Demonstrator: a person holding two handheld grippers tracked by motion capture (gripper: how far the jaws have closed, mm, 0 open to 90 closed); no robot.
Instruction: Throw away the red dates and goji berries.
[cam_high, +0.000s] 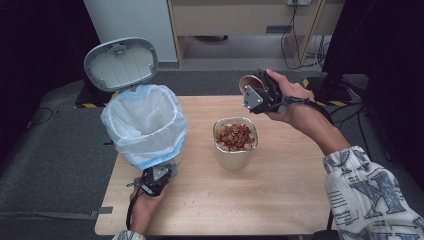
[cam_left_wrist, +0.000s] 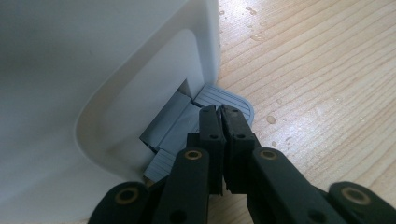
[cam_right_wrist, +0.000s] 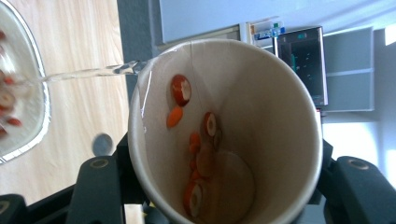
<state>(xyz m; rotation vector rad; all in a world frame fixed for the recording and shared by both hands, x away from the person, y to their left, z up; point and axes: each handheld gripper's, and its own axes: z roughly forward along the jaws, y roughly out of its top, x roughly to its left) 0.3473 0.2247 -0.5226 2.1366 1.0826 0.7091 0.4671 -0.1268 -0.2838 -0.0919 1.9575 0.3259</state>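
- Centrally, a paper cup (cam_high: 248, 83) is shown clamped between the jaws of the right gripper (cam_high: 260, 95), tipped on its side above the far right part of the table (cam_high: 280, 200); its mouth is turned toward the metal tray (cam_high: 235, 137), which lies below and to the left of it.
- Seen along the right gripper (cam_right_wrist: 219, 186), the cup (cam_right_wrist: 261, 116) has its long axis near level, and a thin stream of water (cam_right_wrist: 88, 72) is seen leaving its rim toward the tray (cam_right_wrist: 28, 93).
- Several reddish-orange fruit slices (cam_right_wrist: 181, 89) are left stuck to the cup's wet inner wall; the tray is already heaped with similar pieces.
- The left gripper (cam_high: 154, 181), with jaws together and holding nothing, is pressed on the grey pedal (cam_left_wrist: 226, 100) at the foot of the white bin (cam_high: 145, 125); the lid (cam_high: 121, 63) stands open.
- The bin lies well to the left of the cup, beyond the tray, so the right hand (cam_high: 295, 100) is judged the one to carry the cup across.
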